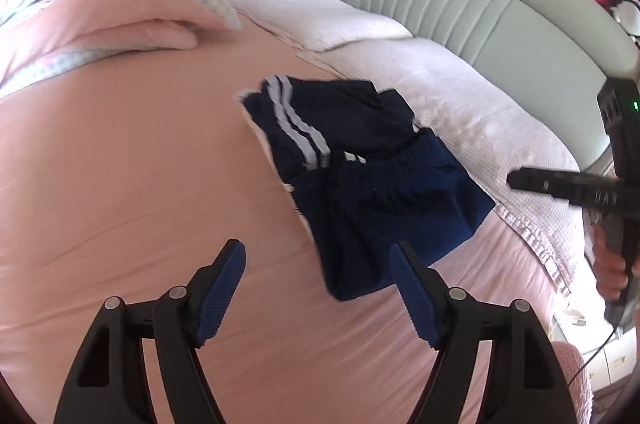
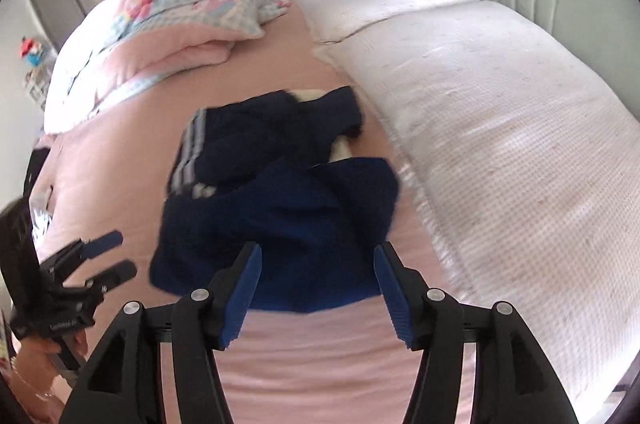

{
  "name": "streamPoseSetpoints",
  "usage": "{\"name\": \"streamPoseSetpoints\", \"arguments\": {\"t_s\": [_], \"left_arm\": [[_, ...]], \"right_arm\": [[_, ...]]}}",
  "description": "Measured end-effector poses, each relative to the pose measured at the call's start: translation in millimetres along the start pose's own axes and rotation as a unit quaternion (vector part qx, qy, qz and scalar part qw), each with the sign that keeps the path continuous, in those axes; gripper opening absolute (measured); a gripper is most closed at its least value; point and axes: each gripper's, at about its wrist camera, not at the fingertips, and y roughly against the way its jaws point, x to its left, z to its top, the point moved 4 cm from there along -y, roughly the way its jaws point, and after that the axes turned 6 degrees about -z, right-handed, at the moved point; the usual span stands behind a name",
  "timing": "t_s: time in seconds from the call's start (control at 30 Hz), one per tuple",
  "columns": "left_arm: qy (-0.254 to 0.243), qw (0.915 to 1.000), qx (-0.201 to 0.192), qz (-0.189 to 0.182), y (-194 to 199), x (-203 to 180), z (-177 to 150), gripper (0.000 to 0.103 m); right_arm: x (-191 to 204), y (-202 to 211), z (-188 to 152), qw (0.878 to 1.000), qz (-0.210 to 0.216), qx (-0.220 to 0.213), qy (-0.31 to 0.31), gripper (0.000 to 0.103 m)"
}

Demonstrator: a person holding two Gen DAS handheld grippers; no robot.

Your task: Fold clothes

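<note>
Your pink bedsheet [image 1: 120, 164] spans everything | grey headboard [image 1: 460, 4] behind | white pillows [image 2: 500, 104] right of garment | folded quilt [image 2: 180, 16] far left | navy striped shorts [image 2: 280, 192] bunched mid-bed beside the pillows | your left gripper [image 1: 318, 288] spread, empty | right gripper [image 2: 318, 288] spread, empty, just above the shorts' near edge

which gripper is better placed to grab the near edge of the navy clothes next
Right. The right gripper is open with the near edge of the navy clothes between its fingers. The left gripper, also open, is mostly over bare pink sheet.
</note>
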Motion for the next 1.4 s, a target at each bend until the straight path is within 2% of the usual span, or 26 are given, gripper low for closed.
{"name": "streamPoseSetpoints", "arguments": {"t_s": [0.1,0.17,0.2,0.23,0.27,0.37,0.43,0.47,0.57,0.67,0.73,0.93,1.07,1.2,1.3,1.4], "left_arm": [[0.014,0.9994,-0.030,0.012,37.1,8.8,1.2,0.073],[0.026,0.9982,-0.043,0.034,59.3,20.5,1.6,0.074],[0.032,0.9973,-0.049,0.045,70.5,26.4,1.8,0.075],[0.042,0.9963,-0.053,0.054,83.1,35.0,1.3,0.078],[0.051,0.9952,-0.054,0.062,93.8,42.9,0.5,0.084],[0.086,0.9903,-0.063,0.089,128.8,71.9,-3.1,0.088],[0.118,0.9872,-0.061,0.089,149.1,90.6,-6.3,0.089],[0.130,0.9853,-0.060,0.093,159.4,99.5,-7.4,0.089],[0.116,0.9791,-0.086,0.144,192.9,117.2,-6.4,0.089],[0.134,0.9719,-0.097,0.167,223.1,137.7,-4.6,0.089],[0.149,0.9669,-0.107,0.177,244.3,149.0,-3.7,0.089],[0.135,0.9538,-0.161,0.215,319.1,139.6,-11.3,0.089],[0.122,0.9499,-0.181,0.224,363.0,122.8,-25.7,0.089],[0.105,0.9463,-0.186,0.243,399.2,101.7,-47.8,0.089],[0.108,0.9459,-0.195,0.236,419.2,87.4,-67.7,0.089],[0.107,0.9432,-0.194,0.248,432.1,71.6,-89.5,0.089]], "right_arm": [[41.5,11.6,-13.2,1.000,0.009,-0.002,0.028,0.058],[70.6,18.9,-20.6,0.999,0.019,-0.003,0.044,0.061],[87.7,22.7,-22.4,0.998,0.024,-0.004,0.052,0.065],[104.9,25.4,-22.2,0.998,0.024,-0.008,0.060,0.074],[122.4,29.9,-22.0,0.997,0.020,-0.016,0.067,0.079],[176.4,45.4,-22.3,0.995,0.006,-0.041,0.090,0.079],[210.3,52.6,-22.6,0.993,0.008,-0.049,0.109,0.081],[226.6,56.4,-23.1,0.992,0.010,-0.051,0.117,0.085],[267.9,69.6,-23.7,0.990,0.020,-0.063,0.128,0.088],[298.5,86.5,-17.7,0.990,0.010,-0.073,0.119,0.088],[316.2,102.7,-13.9,0.991,0.024,-0.082,0.108,0.088],[346.1,155.9,-16.6,0.988,0.011,-0.114,0.107,0.088],[353.6,198.2,-31.1,0.983,0.018,-0.139,0.117,0.088],[355.4,239.1,-52.0,0.979,0.024,-0.158,0.127,0.088],[356.6,262.0,-73.5,0.977,0.020,-0.167,0.134,0.088],[357.5,282.8,-97.0,0.974,0.014,-0.176,0.140,0.088]]}}
